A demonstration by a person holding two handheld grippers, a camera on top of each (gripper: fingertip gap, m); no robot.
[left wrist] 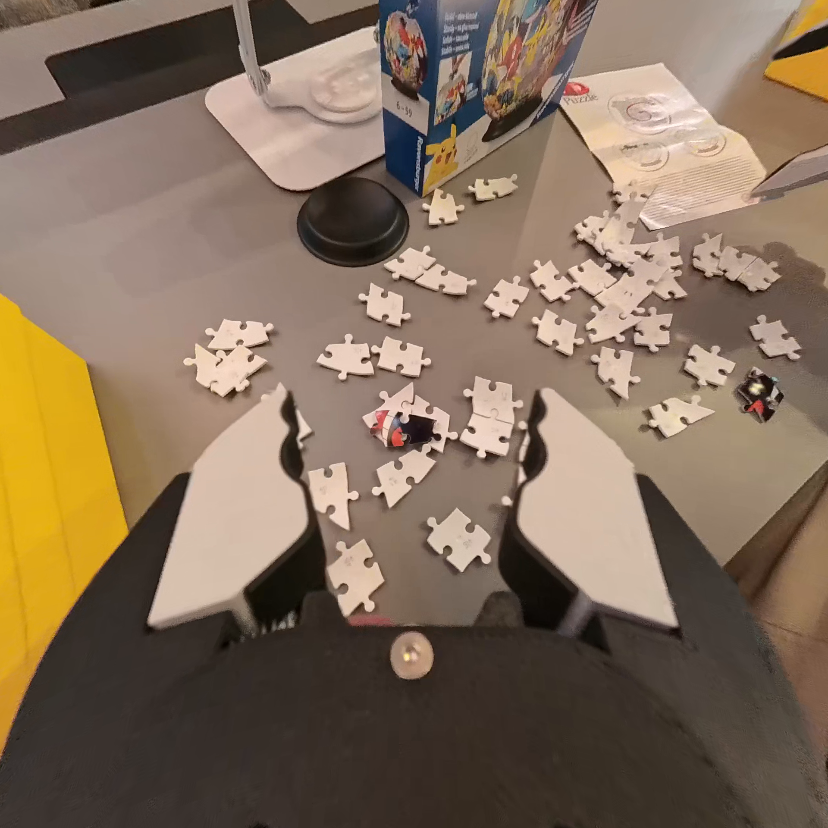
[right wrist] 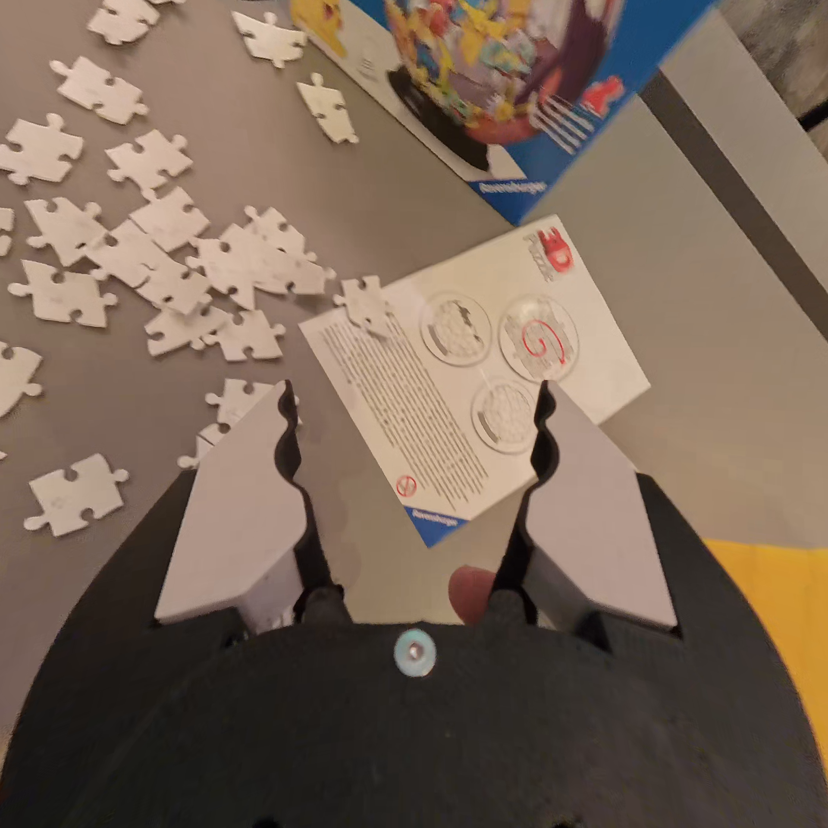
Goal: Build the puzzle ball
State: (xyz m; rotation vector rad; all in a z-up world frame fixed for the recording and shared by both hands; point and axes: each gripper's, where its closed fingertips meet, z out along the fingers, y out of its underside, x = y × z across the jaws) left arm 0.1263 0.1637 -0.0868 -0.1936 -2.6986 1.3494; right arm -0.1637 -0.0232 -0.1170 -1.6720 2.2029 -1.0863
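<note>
Here, in the left wrist view, the left gripper [left wrist: 412,394] hovers with its two grey, black-edged fingers spread wide and nothing between them, above a grey tabletop [left wrist: 134,251] strewn with white, face-down curved puzzle pieces [left wrist: 555,331]. Just ahead of the fingertips lies a small joined cluster of pieces with one printed side up [left wrist: 405,425]; another colourful face-up piece [left wrist: 761,394] sits far to the right. Beyond them stand a round black plastic stand [left wrist: 353,219], a tall blue puzzle box [left wrist: 475,89] and a white instruction leaflet [left wrist: 663,130]. In the right wrist view, the right gripper [right wrist: 414,385] is likewise spread and empty, poised over the instruction leaflet [right wrist: 448,403], on whose corner one white piece [right wrist: 367,304] rests. The loose white pieces [right wrist: 179,269] lie to its left, the blue box [right wrist: 515,89] ahead.
</note>
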